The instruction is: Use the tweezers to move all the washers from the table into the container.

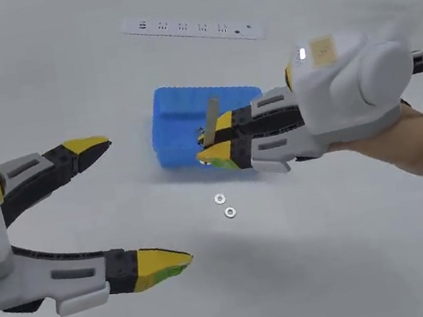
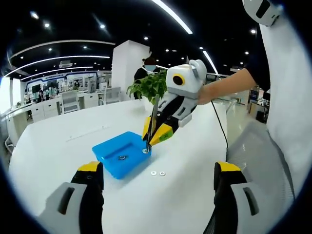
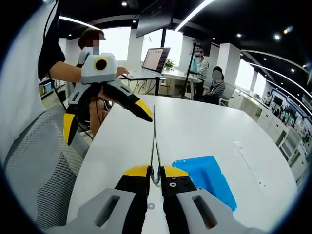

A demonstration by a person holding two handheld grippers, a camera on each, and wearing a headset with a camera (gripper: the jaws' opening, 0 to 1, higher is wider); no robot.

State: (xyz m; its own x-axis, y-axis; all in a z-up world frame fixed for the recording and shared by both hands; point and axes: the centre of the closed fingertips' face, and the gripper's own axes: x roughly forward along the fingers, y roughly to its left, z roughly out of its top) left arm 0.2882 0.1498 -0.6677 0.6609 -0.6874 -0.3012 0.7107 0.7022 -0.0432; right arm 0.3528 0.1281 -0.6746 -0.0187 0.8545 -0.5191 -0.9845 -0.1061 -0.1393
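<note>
The right gripper [image 1: 211, 142], clamping slim metal tweezers [image 1: 210, 114], is apparently delivering into the blue plastic container [image 1: 175, 108]; the left gripper [image 1: 147, 201] is idling, jaws apart. Two silver washers [image 1: 219, 199] just nearer are awaiting pinching.

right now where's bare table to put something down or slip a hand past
Bare table spreads left of the blue container, between the power strip and the open left tongs; also the near right, below the two washers. Crowded at the container's front, where the right tongs grip the tweezers.
</note>
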